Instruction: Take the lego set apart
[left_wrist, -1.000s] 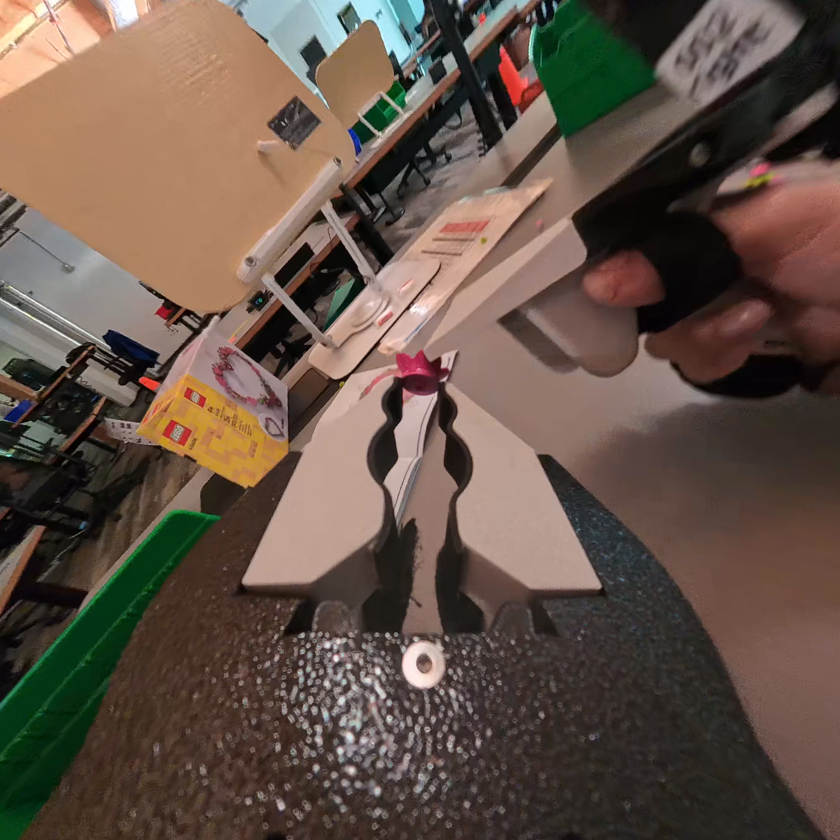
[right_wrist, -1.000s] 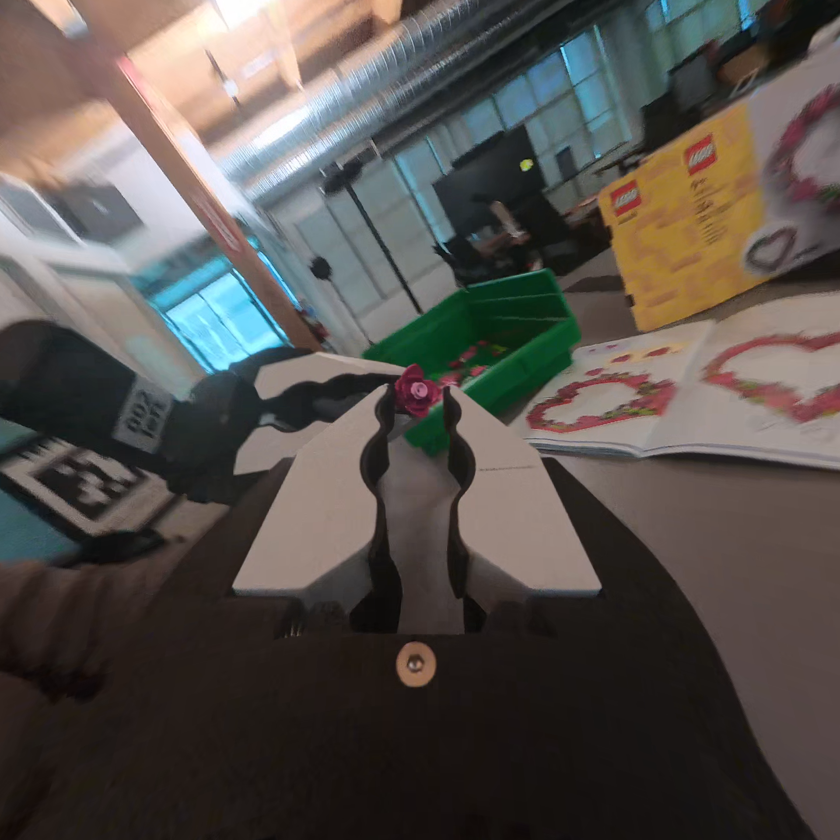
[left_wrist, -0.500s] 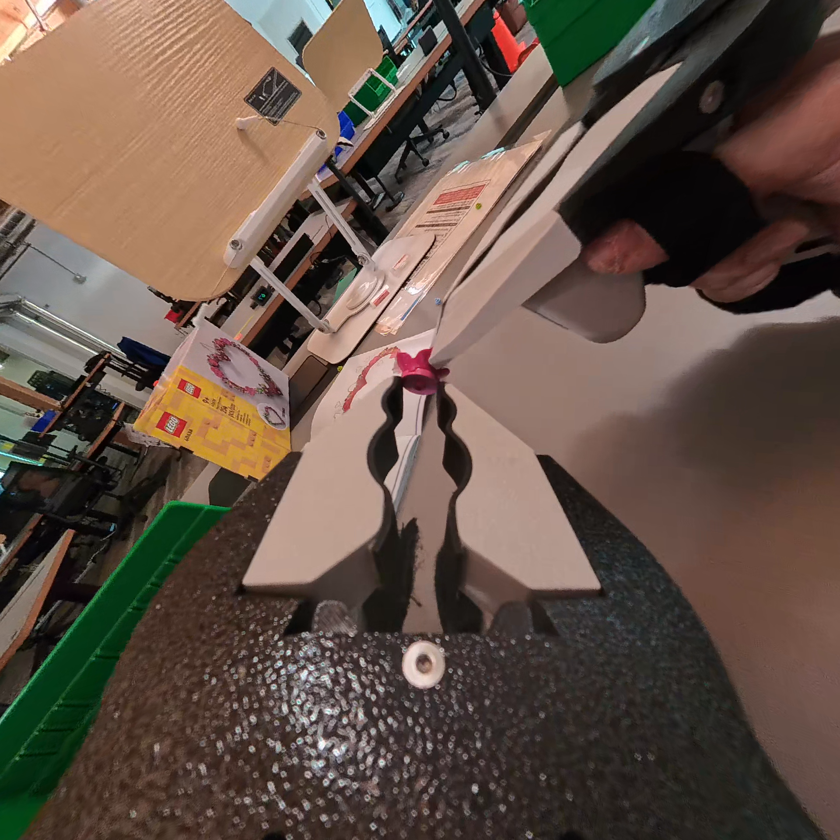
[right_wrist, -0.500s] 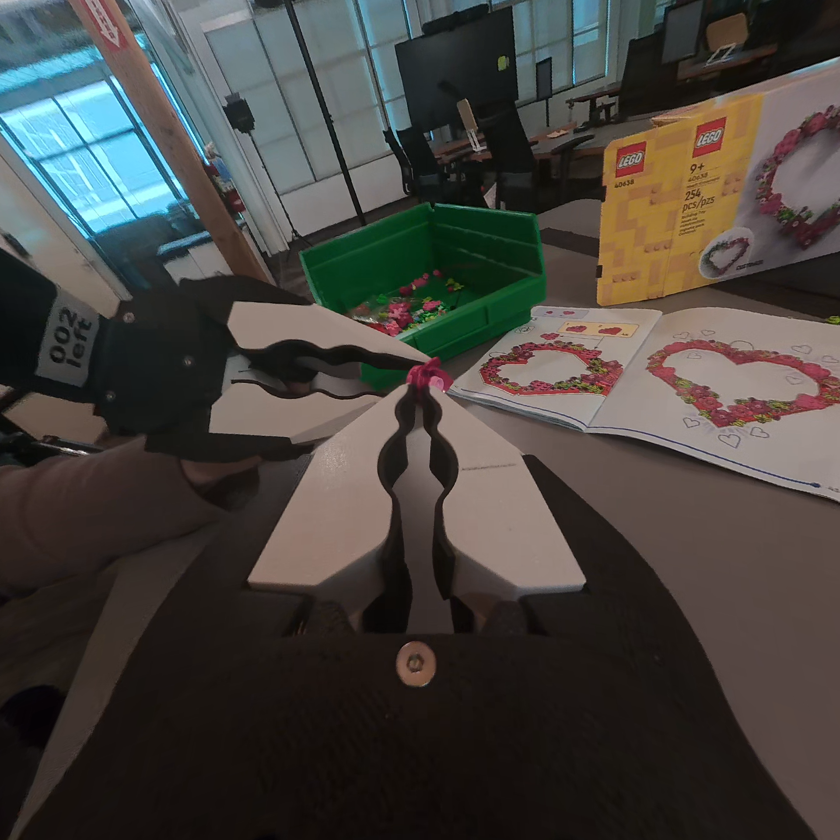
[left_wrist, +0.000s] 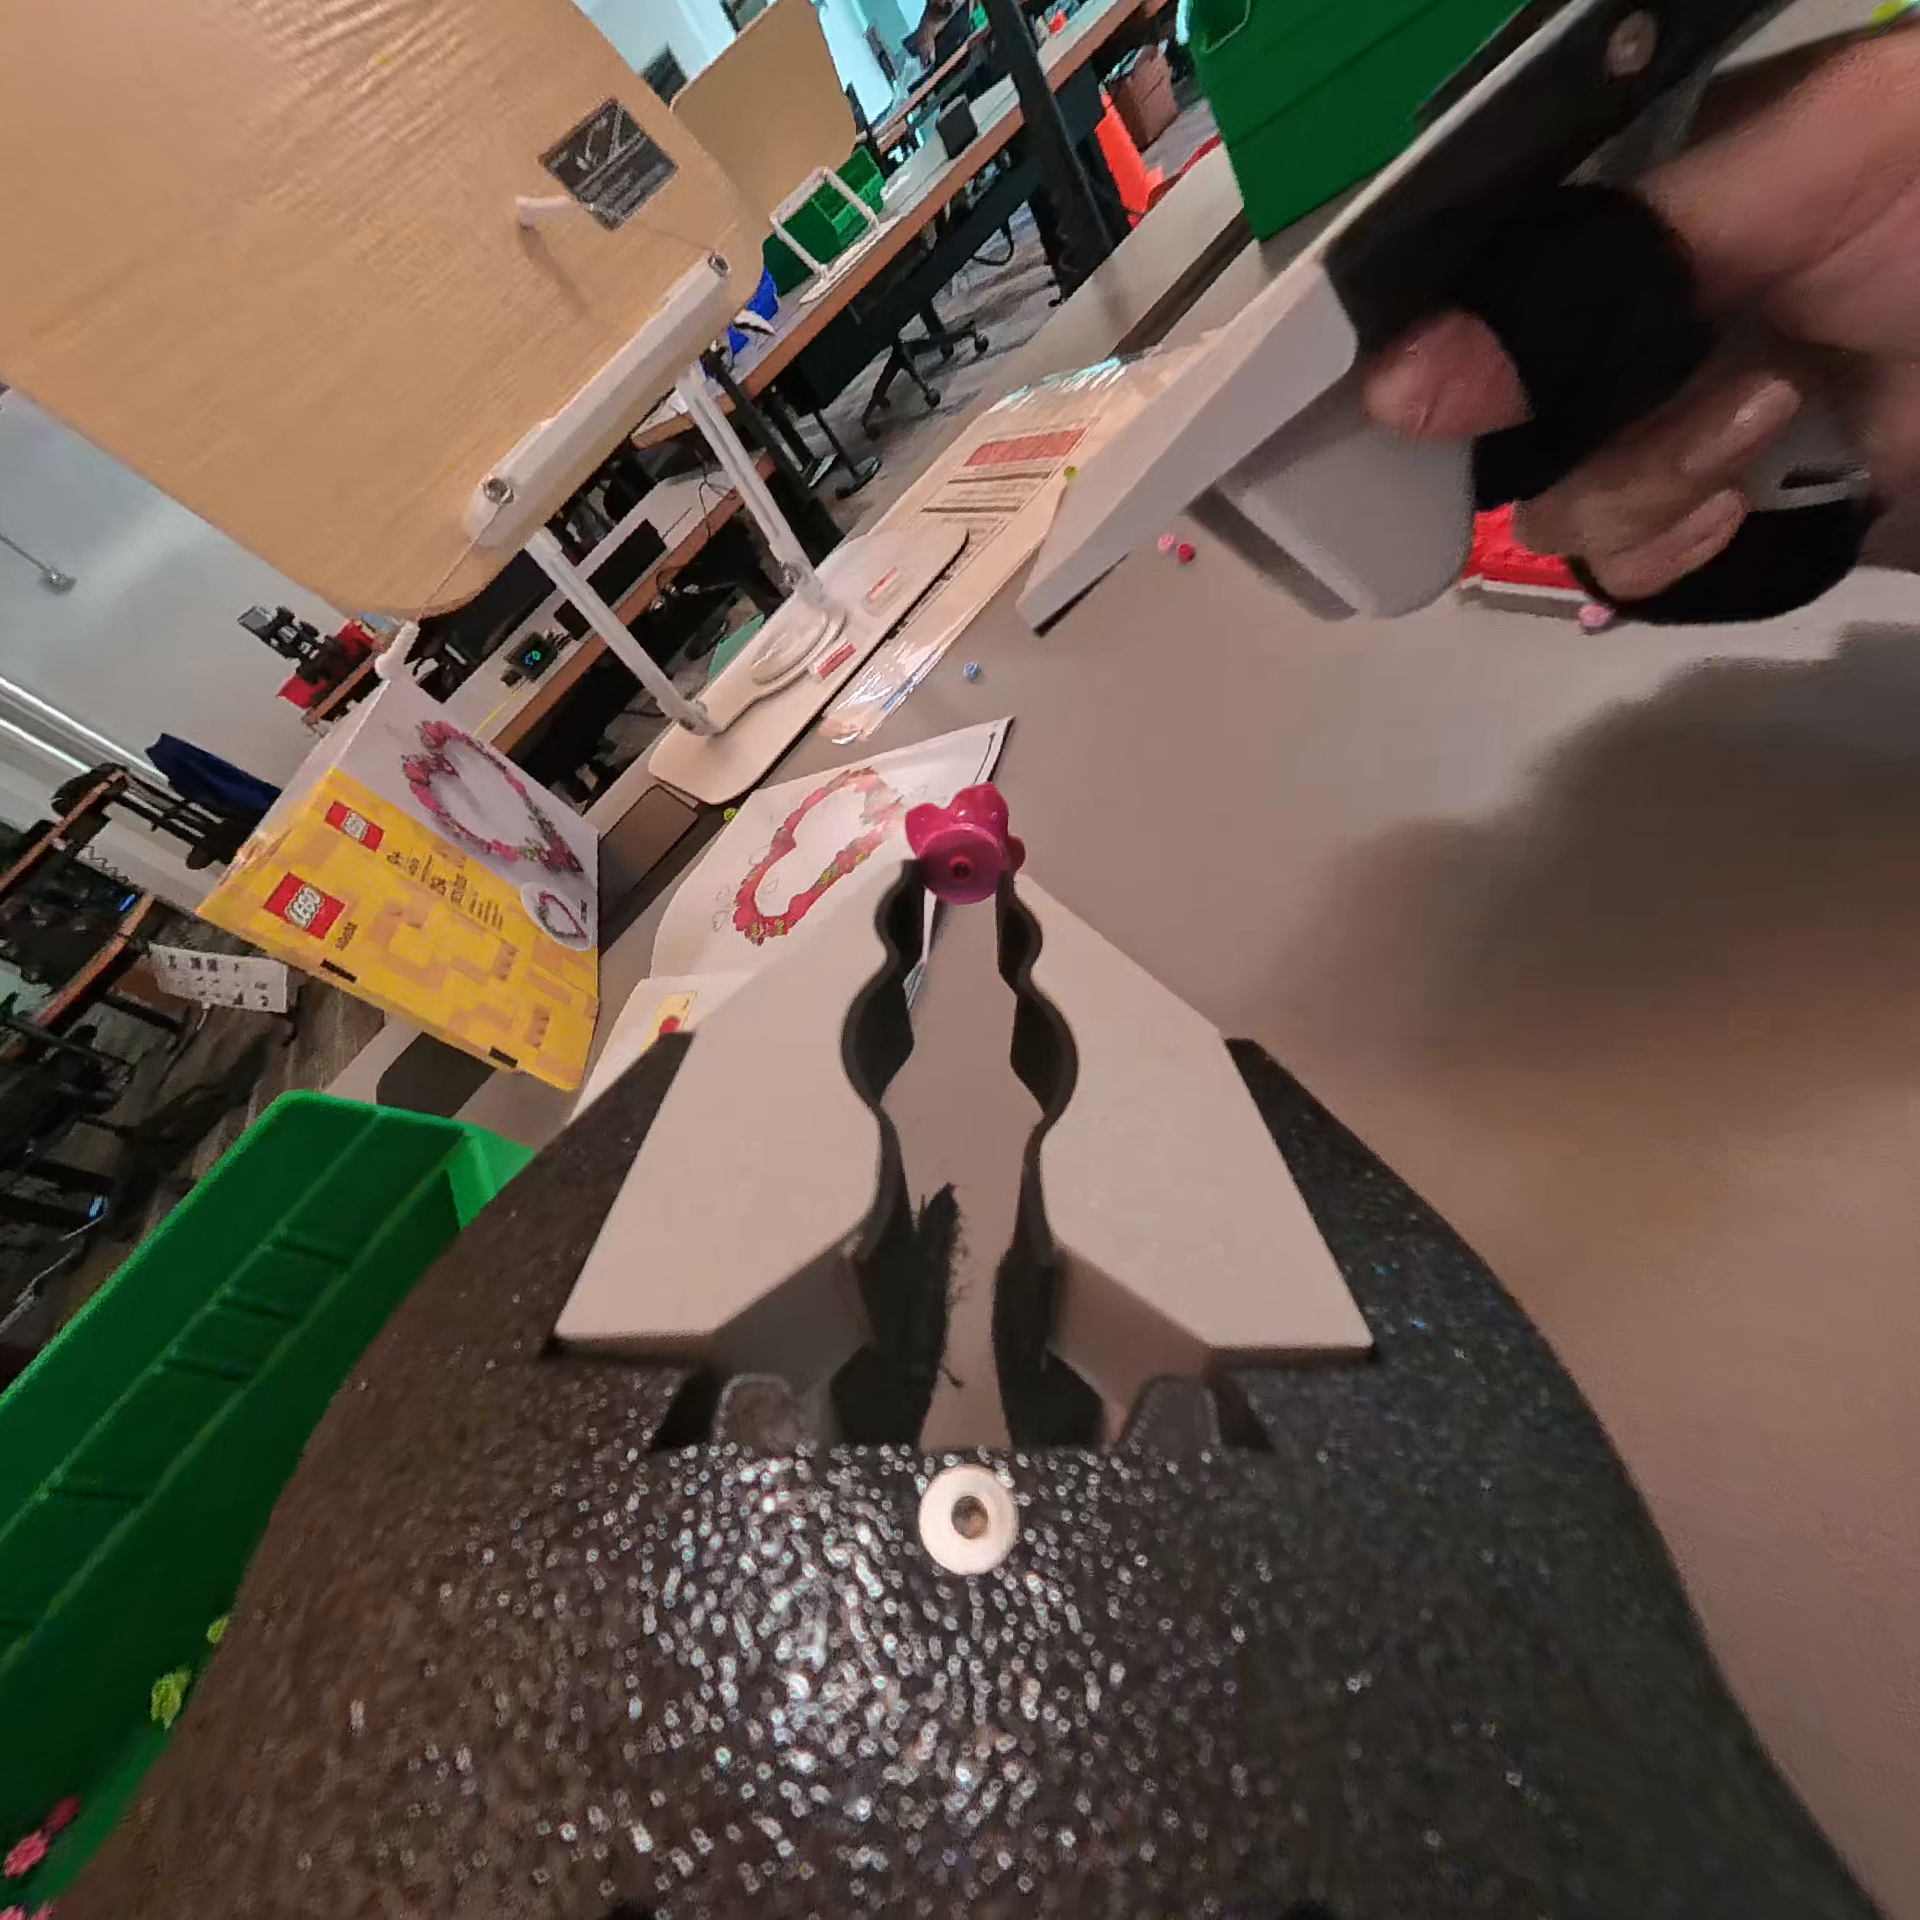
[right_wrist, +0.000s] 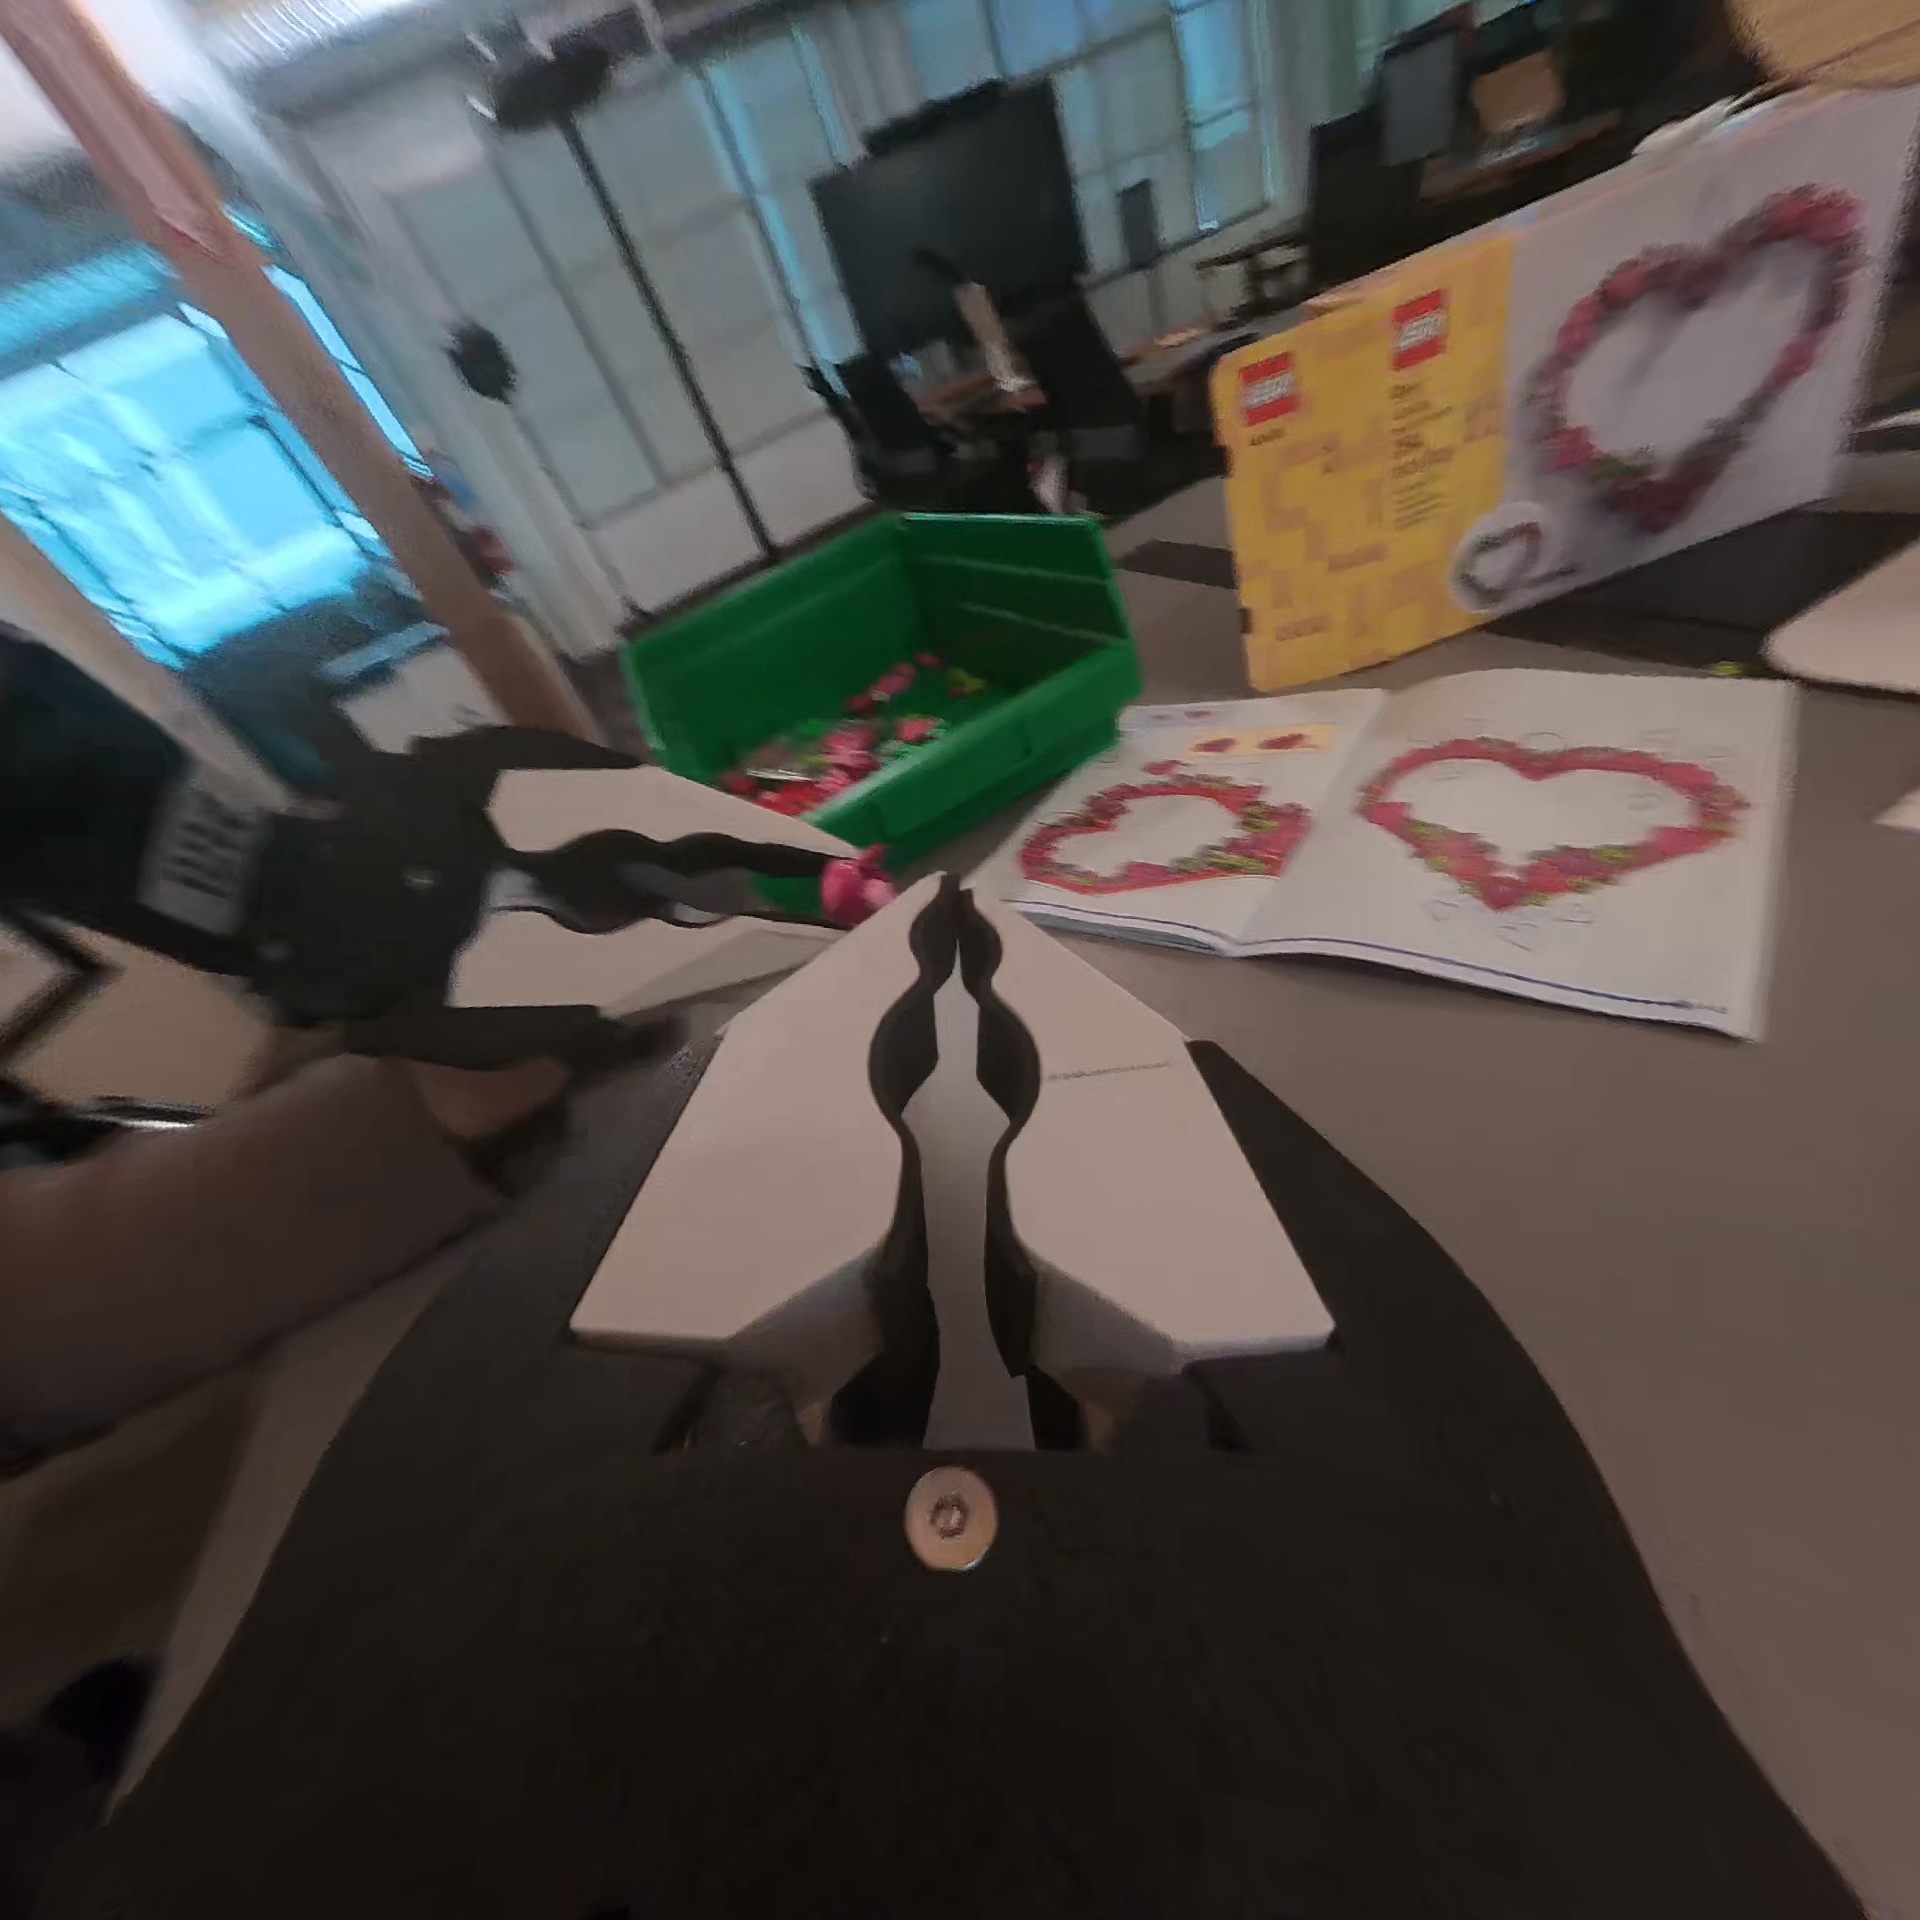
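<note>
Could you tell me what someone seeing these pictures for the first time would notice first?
Most likely the small magenta flower piece pinched at the tips of the left gripper, held above the grey table. Next, the open instruction booklet with its pink hearts, lying on the table in front of the yellow set box. The green bin of loose pieces sits left of the booklet in the right wrist view, beyond the shut, empty right gripper.

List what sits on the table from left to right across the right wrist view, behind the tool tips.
Left tool holding a magenta flower piece → green bin → open instruction booklet → yellow set box.
</note>
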